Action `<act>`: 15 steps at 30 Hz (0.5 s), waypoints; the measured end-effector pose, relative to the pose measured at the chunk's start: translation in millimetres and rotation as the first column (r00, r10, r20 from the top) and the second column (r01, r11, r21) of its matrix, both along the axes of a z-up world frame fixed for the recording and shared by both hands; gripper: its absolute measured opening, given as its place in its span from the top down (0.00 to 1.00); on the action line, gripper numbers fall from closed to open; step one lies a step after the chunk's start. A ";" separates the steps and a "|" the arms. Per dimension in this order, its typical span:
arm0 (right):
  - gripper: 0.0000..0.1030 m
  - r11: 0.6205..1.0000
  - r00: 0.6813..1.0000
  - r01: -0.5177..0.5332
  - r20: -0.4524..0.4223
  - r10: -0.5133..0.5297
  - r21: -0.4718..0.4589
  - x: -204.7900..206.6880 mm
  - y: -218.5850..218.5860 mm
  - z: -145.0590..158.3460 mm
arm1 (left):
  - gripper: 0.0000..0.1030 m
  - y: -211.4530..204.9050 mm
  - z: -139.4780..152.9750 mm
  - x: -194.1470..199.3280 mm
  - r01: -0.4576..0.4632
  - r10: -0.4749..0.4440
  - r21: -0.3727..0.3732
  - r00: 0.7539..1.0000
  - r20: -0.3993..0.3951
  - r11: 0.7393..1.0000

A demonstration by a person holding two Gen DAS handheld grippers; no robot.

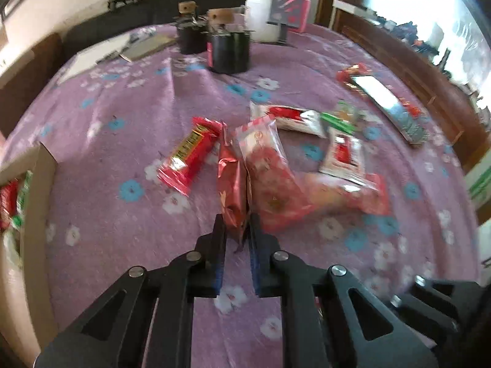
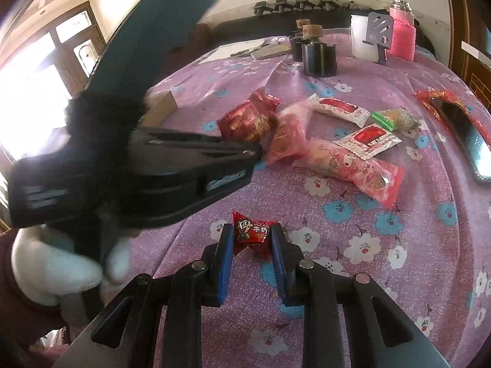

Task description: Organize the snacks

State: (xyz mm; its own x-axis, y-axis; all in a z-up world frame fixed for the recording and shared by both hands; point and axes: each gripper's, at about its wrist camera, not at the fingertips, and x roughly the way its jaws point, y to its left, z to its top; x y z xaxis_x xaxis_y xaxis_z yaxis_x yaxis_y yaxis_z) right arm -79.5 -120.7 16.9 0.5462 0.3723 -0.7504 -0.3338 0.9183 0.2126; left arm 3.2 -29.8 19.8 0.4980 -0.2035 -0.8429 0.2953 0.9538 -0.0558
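Clamped, the right gripper pinches a small red candy; the left gripper grips a dark-red packet.

Snacks, as I see them on the purple flowered desk cloth:

- Dark red foil packet: glossy, crinkled, raised on edge, its near end clamped in my left gripper.
- Small red wrapped candy: cartoon face printed, twisted ends, pinched between the pads of my right gripper.
- Red bar with yellow lettering: flat, toward the desk's left edge.
- Clear pink packet: touching the foil packet.
- Long pink cartoon packet: flat, mid-desk.
- Two white-and-red sachets and: flat, the second overlapping the long pink packet.
- Green-ended packet: toward the right edge.
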 end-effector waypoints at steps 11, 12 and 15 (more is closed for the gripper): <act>0.78 0.998 0.998 0.058 0.033 -0.058 0.006 -5.8 -5.5 4.6 | 0.92 86.3 50.3 -48.4 -0.037 0.049 -0.238 0.998 0.047 0.970; 0.78 0.998 0.997 0.066 0.034 -0.066 0.007 -6.0 -6.4 5.1 | 0.92 97.8 56.7 -54.4 -0.046 0.063 -0.251 0.996 0.062 0.967; 0.78 0.998 0.997 0.067 0.027 -0.067 -0.006 -5.2 -4.8 4.6 | 0.92 116.7 64.0 -60.4 -0.060 0.081 -0.250 0.994 0.076 0.966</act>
